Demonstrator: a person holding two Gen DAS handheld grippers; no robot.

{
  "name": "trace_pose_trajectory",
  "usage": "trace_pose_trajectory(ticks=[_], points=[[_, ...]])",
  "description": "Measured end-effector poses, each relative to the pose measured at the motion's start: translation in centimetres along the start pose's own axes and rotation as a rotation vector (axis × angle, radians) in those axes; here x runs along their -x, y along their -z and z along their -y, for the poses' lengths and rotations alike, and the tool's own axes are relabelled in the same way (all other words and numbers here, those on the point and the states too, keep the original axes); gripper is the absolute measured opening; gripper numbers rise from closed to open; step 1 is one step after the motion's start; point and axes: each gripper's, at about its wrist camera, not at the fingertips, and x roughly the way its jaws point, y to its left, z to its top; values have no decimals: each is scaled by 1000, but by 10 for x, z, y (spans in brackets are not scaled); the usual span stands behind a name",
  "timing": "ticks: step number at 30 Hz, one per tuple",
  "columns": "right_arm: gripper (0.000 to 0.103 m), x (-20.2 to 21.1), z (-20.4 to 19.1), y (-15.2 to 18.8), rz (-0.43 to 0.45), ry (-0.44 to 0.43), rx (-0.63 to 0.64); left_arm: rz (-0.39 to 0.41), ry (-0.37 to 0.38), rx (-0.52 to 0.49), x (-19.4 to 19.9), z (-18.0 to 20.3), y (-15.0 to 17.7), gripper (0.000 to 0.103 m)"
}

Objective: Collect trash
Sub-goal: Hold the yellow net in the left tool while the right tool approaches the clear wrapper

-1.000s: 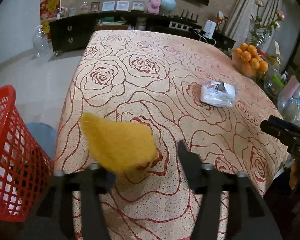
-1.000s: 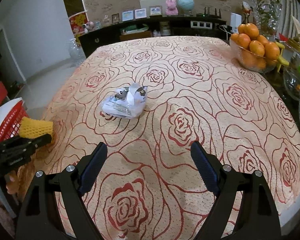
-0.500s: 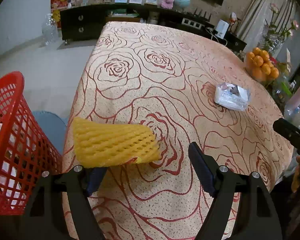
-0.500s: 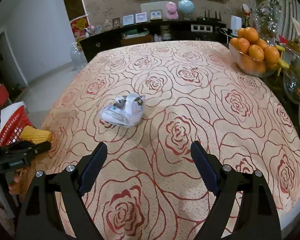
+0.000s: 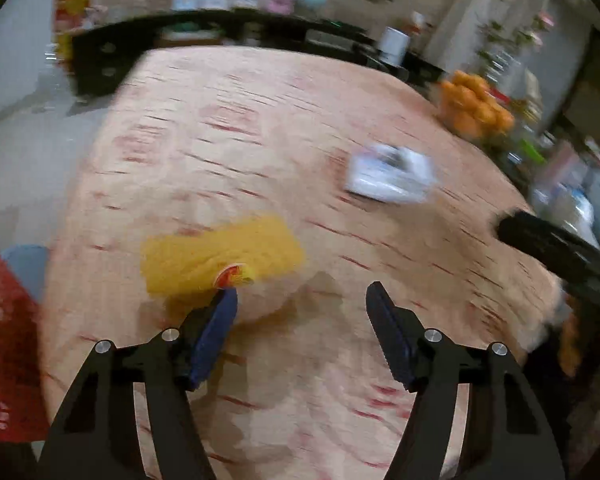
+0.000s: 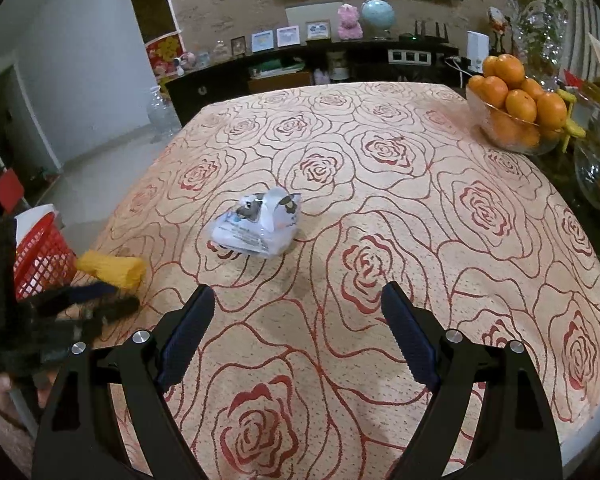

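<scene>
A yellow foam fruit net (image 5: 220,256) sits just beyond the left fingertip of my left gripper (image 5: 302,290), not between the pads. The picture is blurred, so I cannot tell whether it rests on the tablecloth. The left jaws stand well apart and are closing with nothing between them. In the right wrist view the net (image 6: 112,270) is at the table's left edge, above the left gripper (image 6: 112,298). A crumpled white wrapper (image 6: 256,224) lies mid-table, ahead of my right gripper (image 6: 298,288), which is open and empty.
A red mesh basket (image 6: 40,252) stands on the floor left of the table, also at the left wrist view's edge (image 5: 0,320). A glass bowl of oranges (image 6: 516,116) and jars crowd the right side. A dark sideboard (image 6: 284,72) runs behind.
The left view has swung right, over the table, and the basket slid to the left edge. The net moved from left of the finger to just past its tip. The right gripper stayed still.
</scene>
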Motion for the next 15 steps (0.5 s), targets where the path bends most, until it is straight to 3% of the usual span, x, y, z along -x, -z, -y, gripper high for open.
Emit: trace_pose_trajectory(ticks=[5,9,10,12,13,15], points=[[83,4,8,0,10,3,-24,-70,104,-46,7,20,10,65],[83,6,11,-1,19,-1,-33,20,82,-35,33,10,4,65],[83,6,11,-1,19,-1,-33,42,59,-28,36,6,2,65],[83,5,9,-1,17,-2,-28,116,-83,-36,44,-4,-3,70],[83,4,8,-1,15,-2,-23,140,-149,-61,44,-5,-5,75],[83,2,6,-2,11,-2,-14,155,-268,-140,34,-5,-10,76]])
